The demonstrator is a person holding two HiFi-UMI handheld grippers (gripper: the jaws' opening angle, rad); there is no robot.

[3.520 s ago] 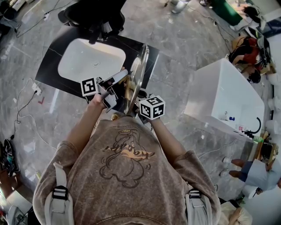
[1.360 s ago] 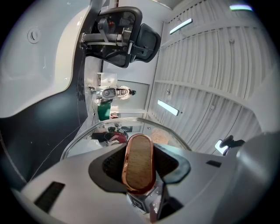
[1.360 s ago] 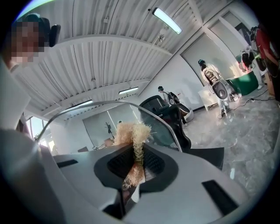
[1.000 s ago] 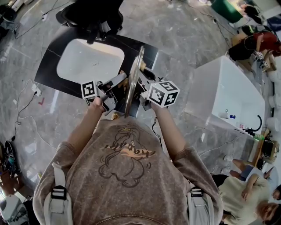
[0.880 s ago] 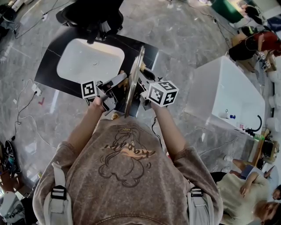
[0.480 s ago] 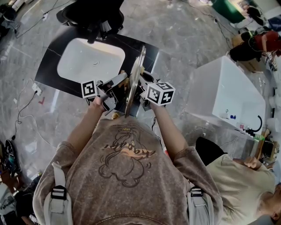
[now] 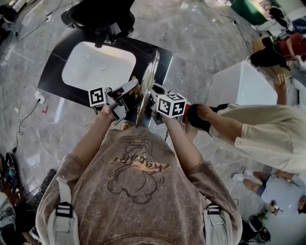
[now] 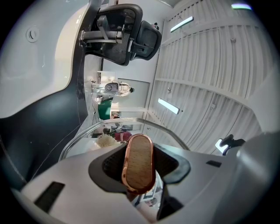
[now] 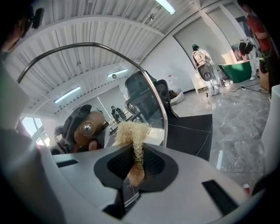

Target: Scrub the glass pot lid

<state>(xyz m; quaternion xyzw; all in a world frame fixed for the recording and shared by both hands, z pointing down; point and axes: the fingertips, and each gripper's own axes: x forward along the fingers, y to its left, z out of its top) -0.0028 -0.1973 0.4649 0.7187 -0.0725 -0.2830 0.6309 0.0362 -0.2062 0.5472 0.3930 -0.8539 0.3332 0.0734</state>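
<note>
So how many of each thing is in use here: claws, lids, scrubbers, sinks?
claws: 2, the left claw and the right claw
glass pot lid: 1
fibre scrubber: 1
sink: 1
total: 5

Pretty plain setup: a white oval sink basin [image 7: 95, 67] sits in a glossy black countertop [image 7: 56, 67], with a black office chair [image 7: 100, 14] just behind and grey marble floor [image 7: 205, 38].
</note>
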